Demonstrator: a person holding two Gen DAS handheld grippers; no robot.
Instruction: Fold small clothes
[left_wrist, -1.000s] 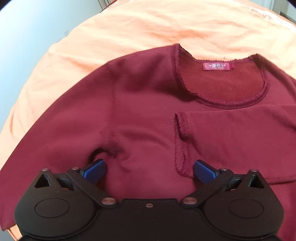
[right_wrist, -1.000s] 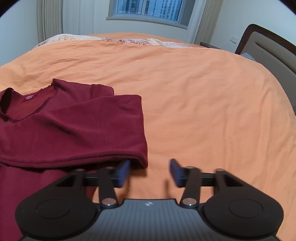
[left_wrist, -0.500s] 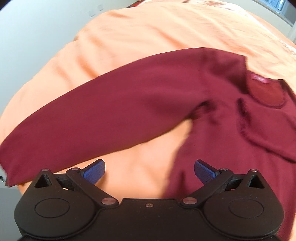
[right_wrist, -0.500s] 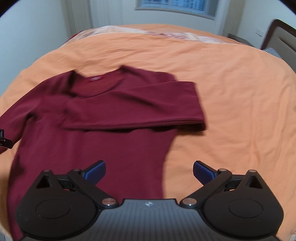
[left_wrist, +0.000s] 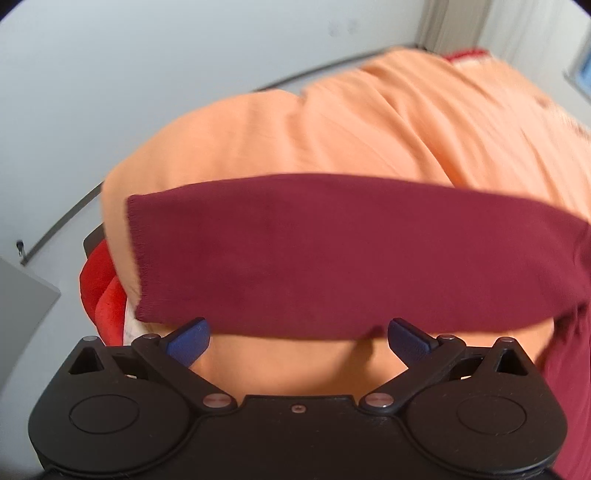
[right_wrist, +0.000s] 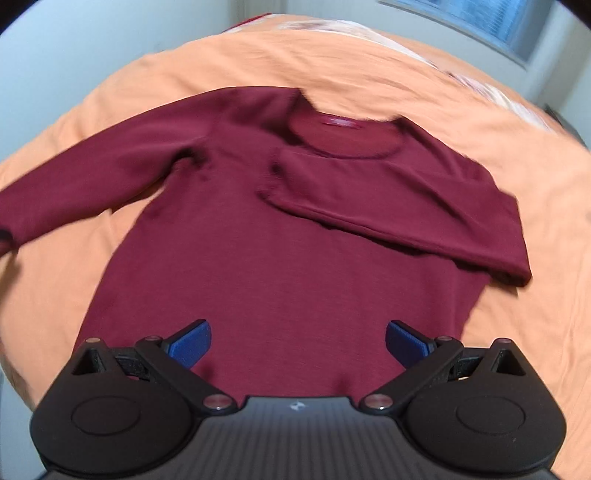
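Note:
A dark red long-sleeved top (right_wrist: 280, 236) lies flat on an orange bedspread (right_wrist: 517, 332), neckline at the far side. One sleeve (right_wrist: 406, 210) is folded across the chest. The other sleeve (left_wrist: 332, 258) stretches out sideways toward the bed's edge, its cuff (left_wrist: 136, 254) near the corner. My left gripper (left_wrist: 297, 338) hovers open just short of that outstretched sleeve, nothing between its blue pads. Over the top's lower hem my right gripper (right_wrist: 297, 341) is open as well and holds nothing.
The bed's corner (left_wrist: 118, 206) drops off beside the cuff, with red and white fabric (left_wrist: 103, 295) below it and grey floor beyond. A wall and a window (right_wrist: 480, 29) stand behind the bed. Bare bedspread (left_wrist: 369, 147) lies around the top.
My left gripper has swung left from the top's body out to the stretched sleeve and its cuff. My right gripper moved left from the folded sleeve's edge to the hem. Both stayed open.

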